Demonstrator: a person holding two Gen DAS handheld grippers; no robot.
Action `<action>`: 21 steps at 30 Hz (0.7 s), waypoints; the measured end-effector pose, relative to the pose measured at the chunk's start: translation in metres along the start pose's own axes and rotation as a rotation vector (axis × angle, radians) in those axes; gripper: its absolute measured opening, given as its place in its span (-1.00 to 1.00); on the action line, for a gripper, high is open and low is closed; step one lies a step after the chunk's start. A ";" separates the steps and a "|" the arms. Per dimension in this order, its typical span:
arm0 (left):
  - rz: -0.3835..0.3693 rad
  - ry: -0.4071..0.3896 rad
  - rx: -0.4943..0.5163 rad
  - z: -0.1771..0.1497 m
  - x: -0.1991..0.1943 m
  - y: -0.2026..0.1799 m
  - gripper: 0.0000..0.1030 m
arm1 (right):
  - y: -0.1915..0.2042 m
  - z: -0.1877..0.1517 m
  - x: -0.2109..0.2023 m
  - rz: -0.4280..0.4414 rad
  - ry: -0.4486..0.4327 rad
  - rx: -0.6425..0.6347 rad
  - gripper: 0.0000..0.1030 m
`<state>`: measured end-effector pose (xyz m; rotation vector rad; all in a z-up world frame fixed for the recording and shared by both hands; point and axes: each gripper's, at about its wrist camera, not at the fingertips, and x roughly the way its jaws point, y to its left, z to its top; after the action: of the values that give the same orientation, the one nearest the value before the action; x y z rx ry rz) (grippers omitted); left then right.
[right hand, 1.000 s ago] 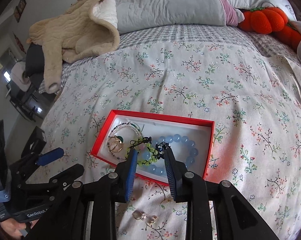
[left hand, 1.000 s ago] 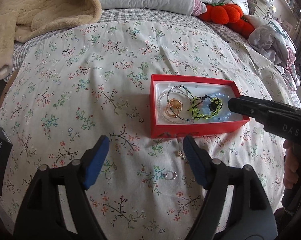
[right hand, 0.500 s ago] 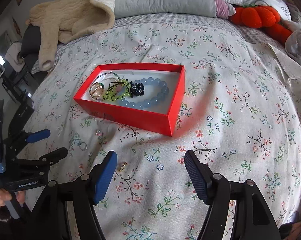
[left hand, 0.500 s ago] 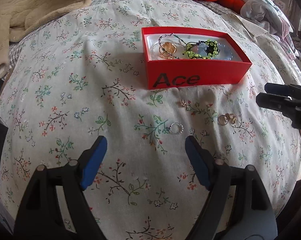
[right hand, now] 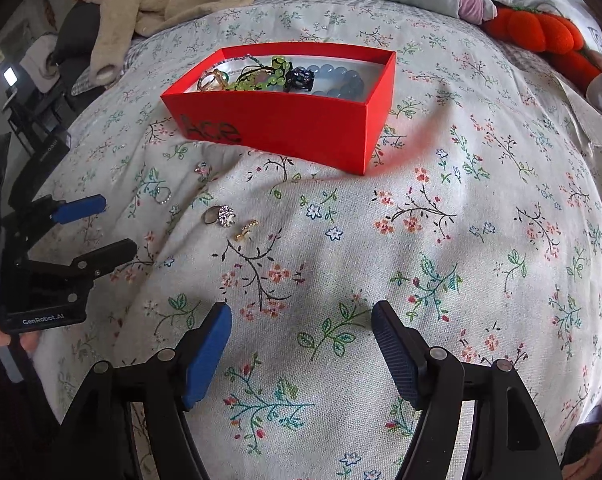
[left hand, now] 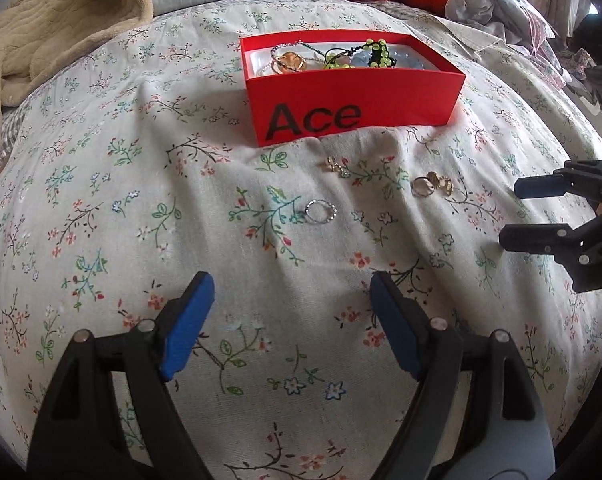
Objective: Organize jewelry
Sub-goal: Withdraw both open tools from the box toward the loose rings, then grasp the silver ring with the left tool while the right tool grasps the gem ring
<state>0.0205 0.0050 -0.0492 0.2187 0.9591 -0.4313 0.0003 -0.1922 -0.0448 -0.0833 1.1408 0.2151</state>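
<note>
I hold the left tongs [left hand: 289, 320] spread wide over the bedspread [left hand: 101, 200], nothing between the pads. The right tongs [right hand: 301, 344] have just been opening and also stand released and empty; I judge this prepares them for a small pickup.

The red box [left hand: 357, 96] sits on the bed beyond both tongs. It serves as the collection point: a blue bead bracelet [right hand: 341, 80], a green bead bracelet [right hand: 277, 70] and a gold ring [left hand: 291, 62] already lie inside.

Loose pieces lie on the bedspread in front of the box:
- a thin silver ring [left hand: 320, 211], nearest the left tongs;
- a small gold piece [left hand: 337, 167] just below the box wall;
- a ring and a gold cluster [left hand: 433, 185], touching or nearly so, nearer the right tongs.

Both tongs point down at this patch, one from each side, so I read the next pickup as one of these.

Limits of view: the box wall hides its floor on the near side. The floral print camouflages the small pieces. I cannot tell whether the gold pieces are earrings or rings.
</note>
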 end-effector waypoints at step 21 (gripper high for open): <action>-0.101 0.004 0.015 0.022 0.021 -0.006 -0.13 | 0.000 -0.007 0.002 -0.028 0.017 0.005 0.61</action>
<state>0.0447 -0.0137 -0.0537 0.1857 0.9740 -0.5308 -0.0047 -0.1935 -0.0495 -0.0968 1.1562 0.1876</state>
